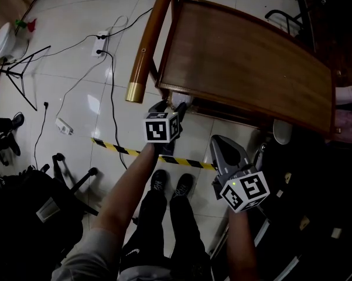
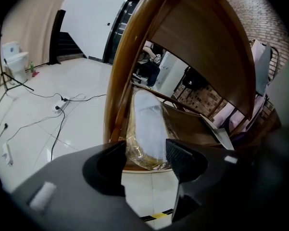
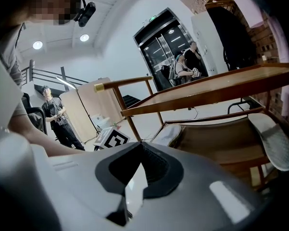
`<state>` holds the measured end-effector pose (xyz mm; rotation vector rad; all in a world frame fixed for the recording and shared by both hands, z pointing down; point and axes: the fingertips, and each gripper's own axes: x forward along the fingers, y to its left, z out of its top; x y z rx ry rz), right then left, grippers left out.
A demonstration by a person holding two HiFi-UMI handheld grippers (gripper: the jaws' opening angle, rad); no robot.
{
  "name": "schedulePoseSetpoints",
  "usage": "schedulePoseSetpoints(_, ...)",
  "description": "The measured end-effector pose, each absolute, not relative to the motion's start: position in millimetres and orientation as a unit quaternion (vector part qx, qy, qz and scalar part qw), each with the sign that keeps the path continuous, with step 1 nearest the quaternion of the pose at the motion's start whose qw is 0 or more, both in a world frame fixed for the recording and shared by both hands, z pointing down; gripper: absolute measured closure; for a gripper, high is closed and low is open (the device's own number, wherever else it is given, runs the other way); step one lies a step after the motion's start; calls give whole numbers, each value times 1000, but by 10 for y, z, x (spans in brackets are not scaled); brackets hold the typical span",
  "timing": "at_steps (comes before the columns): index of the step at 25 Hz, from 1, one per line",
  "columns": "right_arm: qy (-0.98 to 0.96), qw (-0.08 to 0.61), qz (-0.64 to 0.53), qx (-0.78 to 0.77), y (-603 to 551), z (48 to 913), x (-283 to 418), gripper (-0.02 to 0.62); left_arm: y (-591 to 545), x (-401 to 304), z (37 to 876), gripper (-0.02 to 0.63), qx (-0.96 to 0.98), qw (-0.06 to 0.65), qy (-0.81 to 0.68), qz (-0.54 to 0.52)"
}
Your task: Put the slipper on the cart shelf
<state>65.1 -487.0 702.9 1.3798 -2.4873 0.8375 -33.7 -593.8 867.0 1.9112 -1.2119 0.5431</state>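
The brown wooden cart (image 1: 246, 69) stands on the white tiled floor (image 1: 82, 86). On its lower shelf (image 3: 221, 146), at the near-left corner, lies the pale slipper wrapped in clear crinkled plastic (image 2: 146, 124). My left claw (image 2: 145, 150) gapes wide just before the slipper's near end, its pads not pressing it. My right claw (image 3: 140, 165), further right, is closed together on nothing.

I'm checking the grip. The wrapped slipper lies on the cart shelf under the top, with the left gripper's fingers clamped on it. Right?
Not clamped. The left gripper view shows the left gripper with its fingers standing apart, not pressing the wrapped slipper between them. It does lie on the cart shelf under the top.
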Motion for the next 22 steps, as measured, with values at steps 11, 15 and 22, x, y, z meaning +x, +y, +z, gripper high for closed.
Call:
schedulePoseSetpoints(11,-826,90,294,473,-4825,7076,703,597,-5893,-376,8500,474,752,391,-491,202)
schedulePoseSetpoints(15,-827,88,289,474,-4819,6968,700,597,-5790,-398,8381,491,752,389,-496,195)
schedulePoseSetpoints(22,-831,80,278,475,-4736,6710,690,597,-5567,-389,8002,509,762,381,-489,184)
